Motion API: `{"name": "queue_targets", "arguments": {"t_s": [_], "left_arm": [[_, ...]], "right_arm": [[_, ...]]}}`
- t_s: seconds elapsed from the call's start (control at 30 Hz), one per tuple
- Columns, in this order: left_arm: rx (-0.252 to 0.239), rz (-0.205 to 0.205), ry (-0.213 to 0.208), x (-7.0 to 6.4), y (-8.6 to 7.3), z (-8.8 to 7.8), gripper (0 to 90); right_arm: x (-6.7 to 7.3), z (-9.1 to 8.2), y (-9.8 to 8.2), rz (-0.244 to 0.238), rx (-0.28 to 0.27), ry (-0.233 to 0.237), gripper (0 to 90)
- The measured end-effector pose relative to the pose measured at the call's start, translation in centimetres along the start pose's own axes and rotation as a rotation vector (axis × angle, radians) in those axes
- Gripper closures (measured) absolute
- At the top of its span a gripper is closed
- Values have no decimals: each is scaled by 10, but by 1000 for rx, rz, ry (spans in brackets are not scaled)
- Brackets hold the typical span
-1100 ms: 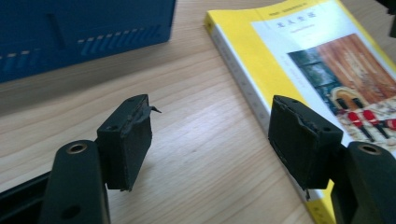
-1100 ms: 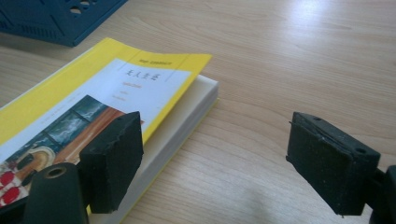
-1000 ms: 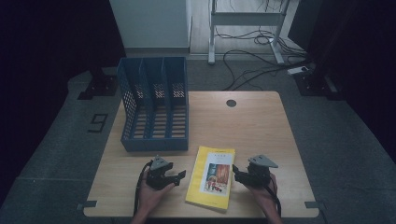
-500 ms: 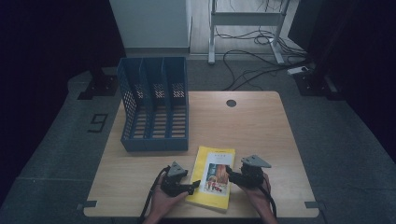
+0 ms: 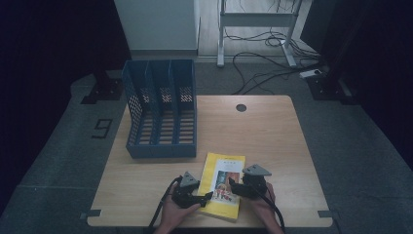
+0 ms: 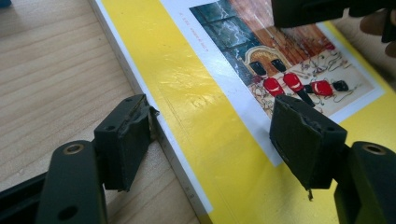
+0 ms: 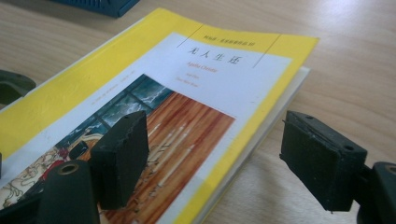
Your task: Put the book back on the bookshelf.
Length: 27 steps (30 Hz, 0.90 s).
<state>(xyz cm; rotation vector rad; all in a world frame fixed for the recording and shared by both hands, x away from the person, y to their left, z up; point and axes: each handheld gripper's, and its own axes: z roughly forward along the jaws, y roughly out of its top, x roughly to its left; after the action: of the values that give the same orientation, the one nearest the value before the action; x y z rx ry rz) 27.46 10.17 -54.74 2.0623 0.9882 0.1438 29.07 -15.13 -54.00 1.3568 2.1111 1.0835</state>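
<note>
A yellow book (image 5: 223,185) lies flat at the table's (image 5: 263,131) lower centre, long axis running up-frame, flanked by the left gripper (image 5: 200,197) and right gripper (image 5: 234,184), each with jaws spread wide astride a long edge, gripping nothing.

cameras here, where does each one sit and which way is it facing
High view: fixed above the person's side, looking forward and down on the wooden table, blue file rack and yellow book; both hands and forearms enter from the bottom.
Left gripper view: rides the left gripper, looking along its open jaws, which straddle the book's spine edge.
Right gripper view: rides the right gripper, looking along its open jaws, which straddle the book's page edge.
Shared: all three show the book's picture cover; the left gripper view also catches the right gripper.
</note>
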Motion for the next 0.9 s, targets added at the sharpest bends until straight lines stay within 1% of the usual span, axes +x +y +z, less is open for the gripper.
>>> {"name": "queue_targets", "arguments": {"t_s": [0.13, 0.27, 0.37, 0.53, 0.6, 0.73, 0.9], "left_arm": [[4, -5, -2, 0, 0, 0, 284], [3, -3, -1, 1, 0, 0, 284], [3, -5, 1, 0, 0, 0, 284], [3, -4, 1, 0, 0, 0, 284], [2, -4, 2, 0, 0, 0, 284], [1, -3, 2, 0, 0, 0, 283], [0, -1, 3, 0, 0, 1, 283]], "right_arm": [[3, 3, -2, 0, 16, 14, 222], [4, 5, -2, 13, 27, 26, 209], [3, 6, -3, 36, 37, 37, 188], [2, 7, -2, 54, 52, 48, 171], [0, 8, -2, 75, 63, 59, 166], [1, 7, -2, 72, 63, 55, 166], [4, 6, -3, 55, 56, 47, 176]]}}
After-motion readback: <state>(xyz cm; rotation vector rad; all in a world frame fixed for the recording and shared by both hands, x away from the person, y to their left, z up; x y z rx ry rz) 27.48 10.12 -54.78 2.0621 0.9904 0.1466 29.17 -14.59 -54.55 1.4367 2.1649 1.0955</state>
